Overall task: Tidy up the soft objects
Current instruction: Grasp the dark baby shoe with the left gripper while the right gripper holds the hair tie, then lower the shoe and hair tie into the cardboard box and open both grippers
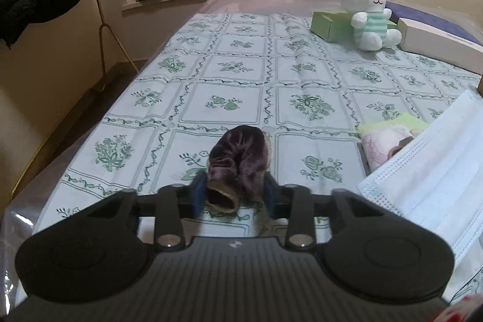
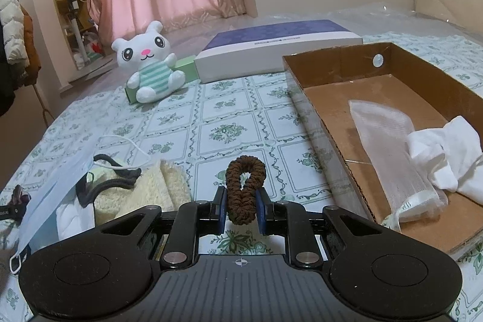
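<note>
The left tool (image 1: 236,195) grips a purple velvet scrunchie (image 1: 238,163); the right tool (image 2: 240,212) grips a brown scrunchie (image 2: 244,189), just left of the cardboard box (image 2: 341,62). Both are judged light, soft and compressible; pinch across the bunched band. Printing on the purple-lidded box (image 2: 277,43) behind the cardboard box is illegible.

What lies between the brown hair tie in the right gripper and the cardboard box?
Only bare tablecloth between the hair tie and the box, in the right wrist view.
</note>
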`<control>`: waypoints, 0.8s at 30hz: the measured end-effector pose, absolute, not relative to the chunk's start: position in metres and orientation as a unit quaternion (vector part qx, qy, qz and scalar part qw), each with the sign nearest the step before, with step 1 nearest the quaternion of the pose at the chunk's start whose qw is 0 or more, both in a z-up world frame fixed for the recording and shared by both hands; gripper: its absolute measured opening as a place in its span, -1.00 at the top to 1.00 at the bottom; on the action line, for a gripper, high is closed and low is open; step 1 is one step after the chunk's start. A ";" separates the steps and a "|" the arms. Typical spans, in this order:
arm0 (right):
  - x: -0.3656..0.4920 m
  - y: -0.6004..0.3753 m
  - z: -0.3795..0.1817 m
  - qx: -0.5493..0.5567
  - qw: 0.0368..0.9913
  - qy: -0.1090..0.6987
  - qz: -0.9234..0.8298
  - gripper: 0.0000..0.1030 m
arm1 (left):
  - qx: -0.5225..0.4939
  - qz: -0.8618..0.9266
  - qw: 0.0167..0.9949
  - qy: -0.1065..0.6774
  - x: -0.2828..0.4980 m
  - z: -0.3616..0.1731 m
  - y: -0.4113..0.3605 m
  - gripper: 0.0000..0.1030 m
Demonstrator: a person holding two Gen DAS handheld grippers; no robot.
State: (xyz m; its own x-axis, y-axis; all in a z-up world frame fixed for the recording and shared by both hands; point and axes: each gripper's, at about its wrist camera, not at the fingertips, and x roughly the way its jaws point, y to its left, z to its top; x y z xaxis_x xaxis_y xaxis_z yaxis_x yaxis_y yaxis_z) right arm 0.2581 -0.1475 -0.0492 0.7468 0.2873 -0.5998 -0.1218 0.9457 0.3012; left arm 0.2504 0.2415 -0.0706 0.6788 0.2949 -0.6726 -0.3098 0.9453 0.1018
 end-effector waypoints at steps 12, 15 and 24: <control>0.248 -0.158 -0.033 0.129 0.929 0.322 0.132 0.61 | -0.020 0.152 0.928 0.340 0.220 -0.038 0.226 0.60; 0.242 -0.165 -0.024 0.133 0.931 0.312 0.137 0.61 | -0.020 0.137 0.935 0.326 0.211 -0.021 0.211 0.60; 0.222 -0.197 0.002 0.141 0.939 0.284 0.136 0.61 | 0.004 0.051 0.954 0.296 0.205 0.023 0.135 0.60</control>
